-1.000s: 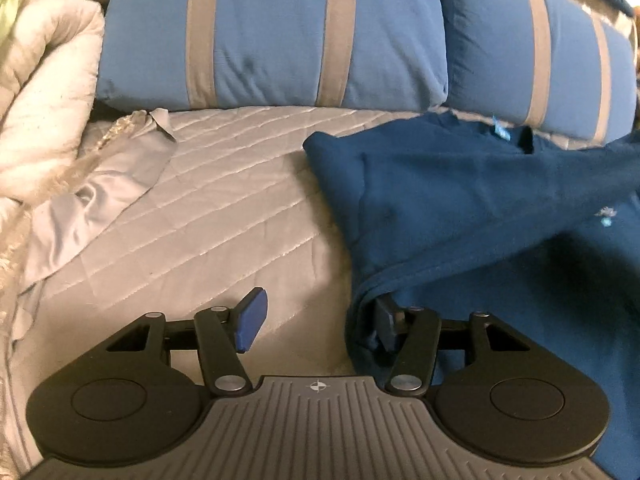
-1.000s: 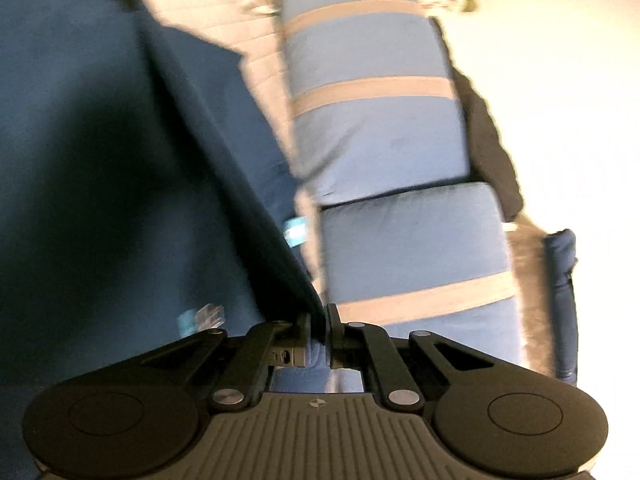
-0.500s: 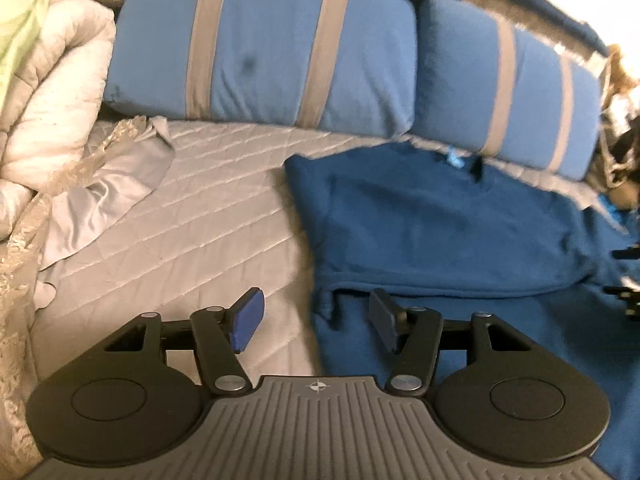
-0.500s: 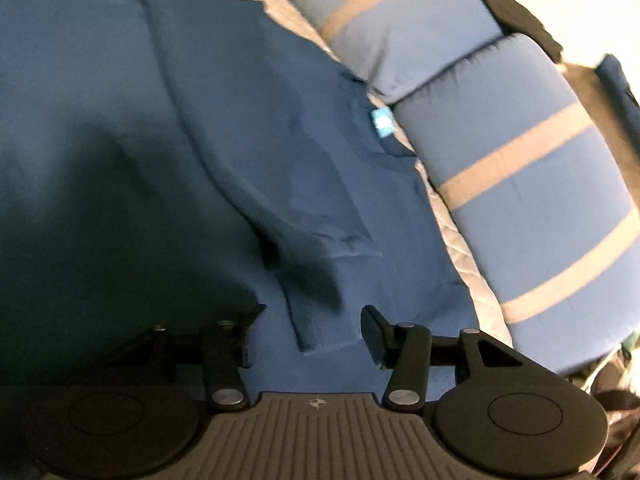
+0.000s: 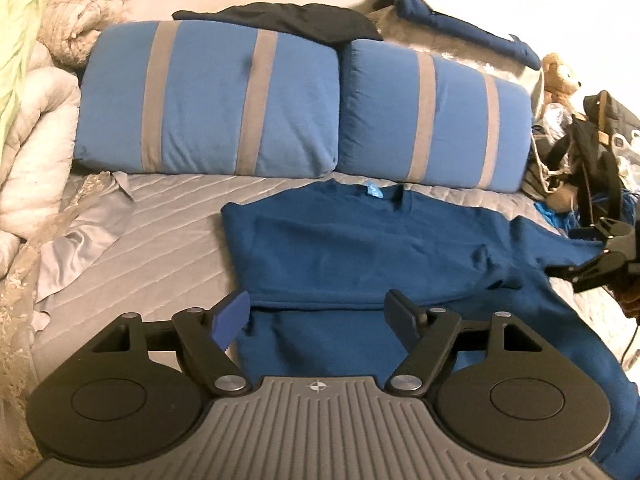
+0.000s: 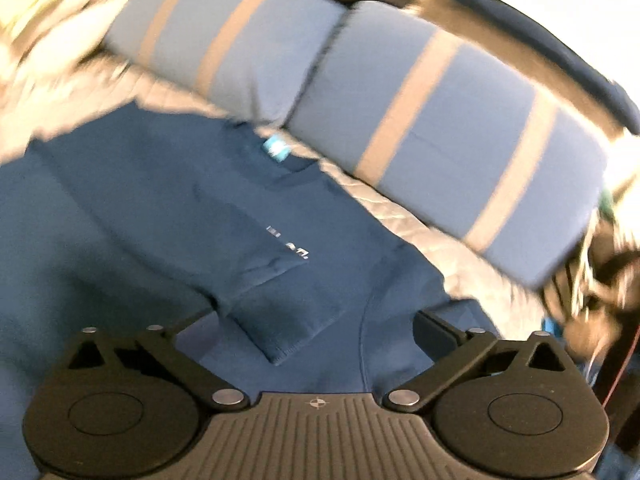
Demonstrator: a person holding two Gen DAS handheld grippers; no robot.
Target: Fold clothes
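- Mid-fold: one dark blue sweatshirt (image 5: 360, 248) lies flat on the quilted bed (image 5: 168, 240), collar toward the pillows, a light blue neck label (image 5: 373, 190) showing.
- Left side of the sweatshirt already turned in over the body, with one straight folded edge near the left claw; in the right wrist view a sleeve cuff (image 6: 280, 344) rests across the chest.
- Left claw (image 5: 318, 316) hovering just above the folded edge, jaws opening, nothing between them but the cloth below, not pinched.
- Right claw (image 6: 288, 332) over the right shoulder area, jaws opening to their widest, gripping nothing; also seen at the right edge of the left wrist view.
- Looks like a release after laying one fold down.
- Next move, by judgement: take hold of the unfolded right sleeve (image 5: 560, 256) and side, and bring them across to match the left fold.
- Counted: one sweatshirt, two claws, two blue pillows (image 5: 208, 100) with grey stripes, one teddy bear (image 5: 560, 76) at far right.
- Right wrist view blurred; the small white print (image 6: 288, 246) on the chest unreadable.
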